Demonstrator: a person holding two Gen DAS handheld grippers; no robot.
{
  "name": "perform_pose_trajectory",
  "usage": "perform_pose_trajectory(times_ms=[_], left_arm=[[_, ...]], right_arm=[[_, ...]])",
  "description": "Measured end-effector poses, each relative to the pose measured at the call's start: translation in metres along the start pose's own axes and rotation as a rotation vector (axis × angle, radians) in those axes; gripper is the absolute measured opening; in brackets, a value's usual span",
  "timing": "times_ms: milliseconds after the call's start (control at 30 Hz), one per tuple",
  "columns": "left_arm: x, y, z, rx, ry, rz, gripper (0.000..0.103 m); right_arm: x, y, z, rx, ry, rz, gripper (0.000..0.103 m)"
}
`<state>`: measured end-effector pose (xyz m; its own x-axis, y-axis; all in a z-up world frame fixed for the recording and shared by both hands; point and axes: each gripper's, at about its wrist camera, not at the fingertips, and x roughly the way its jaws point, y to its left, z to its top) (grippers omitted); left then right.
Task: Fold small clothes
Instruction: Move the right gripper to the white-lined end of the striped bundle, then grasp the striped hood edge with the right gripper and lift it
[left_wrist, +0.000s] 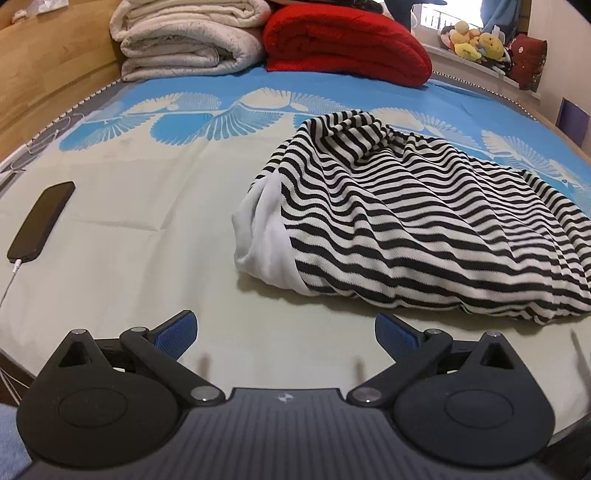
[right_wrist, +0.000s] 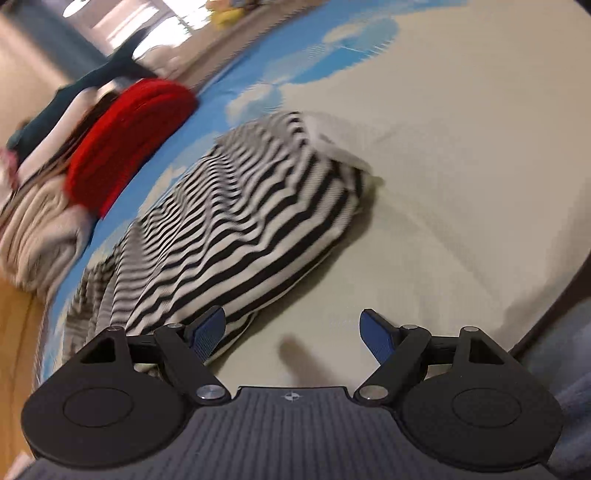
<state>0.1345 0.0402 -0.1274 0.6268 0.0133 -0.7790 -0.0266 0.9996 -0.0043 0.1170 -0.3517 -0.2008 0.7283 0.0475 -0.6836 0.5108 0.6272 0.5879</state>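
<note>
A black-and-white striped garment (left_wrist: 413, 225) with a plain white part at its left end lies bunched on the bed sheet (left_wrist: 147, 229). My left gripper (left_wrist: 286, 330) is open and empty, just short of the garment's near edge. In the right wrist view the same garment (right_wrist: 236, 221) lies ahead and to the left, blurred. My right gripper (right_wrist: 293, 326) is open and empty, its left finger pad (right_wrist: 208, 332) beside or over the garment's near edge.
A black phone (left_wrist: 42, 219) on a white cable lies at the bed's left. Folded cream blankets (left_wrist: 184, 37) and a red blanket (left_wrist: 343, 44) are stacked at the back. Soft toys (left_wrist: 476, 42) sit on the sill. A wooden bed frame (left_wrist: 48, 70) runs along the left.
</note>
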Motion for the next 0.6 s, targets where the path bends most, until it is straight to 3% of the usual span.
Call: perform_pose_trajectory(times_ms=[133, 300, 400, 433, 467, 500, 567, 600], left_arm=[[0.007, 0.015, 0.021, -0.013, 0.001, -0.005, 0.102], [0.024, 0.038, 0.044, -0.04, -0.038, 0.091, 0.102], [0.047, 0.055, 0.049, -0.103, 0.0, 0.128, 0.102], [0.055, 0.063, 0.052, -0.162, 0.043, 0.13, 0.102], [0.059, 0.07, 0.053, -0.207, 0.06, 0.109, 0.102], [0.06, 0.075, 0.055, -0.246, 0.066, 0.088, 0.102], [0.061, 0.08, 0.055, -0.273, 0.072, 0.092, 0.102], [0.061, 0.08, 0.055, -0.267, 0.075, 0.092, 0.102]], right_arm=[[0.009, 0.002, 0.007, 0.079, -0.006, 0.026, 0.083], [0.034, 0.001, 0.021, 0.238, -0.034, 0.074, 0.084], [0.049, -0.008, 0.033, 0.37, -0.071, 0.126, 0.085], [0.054, -0.013, 0.038, 0.418, -0.074, 0.153, 0.077], [0.06, -0.019, 0.043, 0.466, -0.066, 0.174, 0.037], [0.064, -0.024, 0.049, 0.495, -0.051, 0.189, 0.024], [0.054, -0.023, 0.056, 0.498, -0.083, 0.231, 0.021], [0.044, -0.014, 0.06, 0.426, -0.121, 0.234, 0.02]])
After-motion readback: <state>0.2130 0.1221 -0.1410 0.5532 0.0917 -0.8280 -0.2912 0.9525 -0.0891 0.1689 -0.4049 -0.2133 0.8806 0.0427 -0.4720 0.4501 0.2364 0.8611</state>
